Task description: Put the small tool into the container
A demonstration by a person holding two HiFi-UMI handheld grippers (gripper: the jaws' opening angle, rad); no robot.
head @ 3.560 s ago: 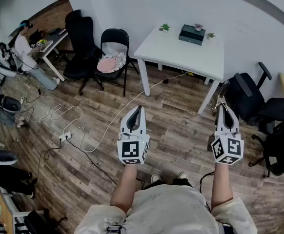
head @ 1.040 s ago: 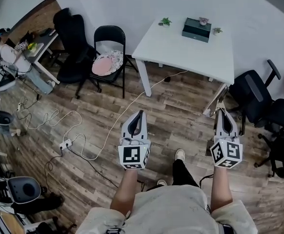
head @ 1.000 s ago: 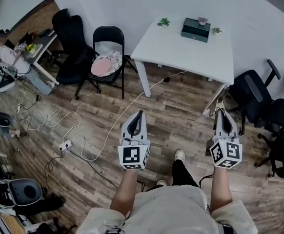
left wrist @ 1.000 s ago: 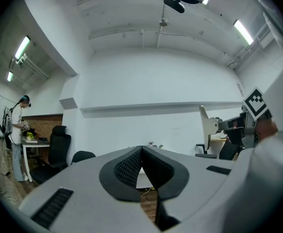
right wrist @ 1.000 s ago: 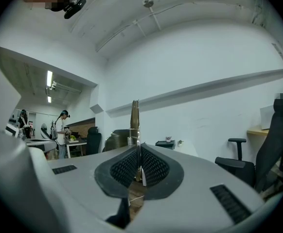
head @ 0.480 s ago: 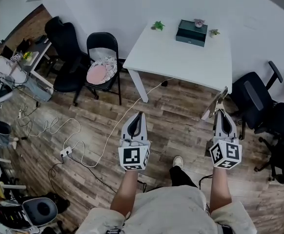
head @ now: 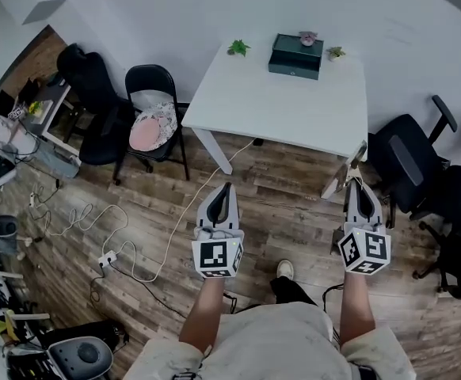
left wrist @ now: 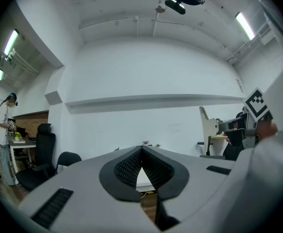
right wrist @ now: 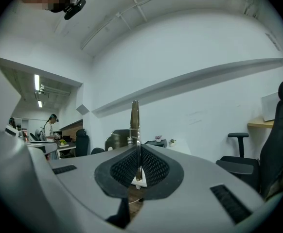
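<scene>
A dark green box-like container stands at the far edge of a white table, ahead of me. My right gripper is shut on a small, thin metal tool, which sticks out past the fingertips over the floor near the table's right front leg. In the right gripper view the tool stands upright between the closed pads of that gripper. My left gripper hangs level beside it, over the wooden floor. It is shut with nothing in it, as the left gripper view confirms.
Two small plants flank the container on the table. A black folding chair with a pink cushion stands left of the table, black office chairs to its right. White cables and a power strip lie on the floor at left.
The table and container have come nearer and lower in the head view as the person walks forward. Both grippers keep their pose, and the right one still holds the tool.
</scene>
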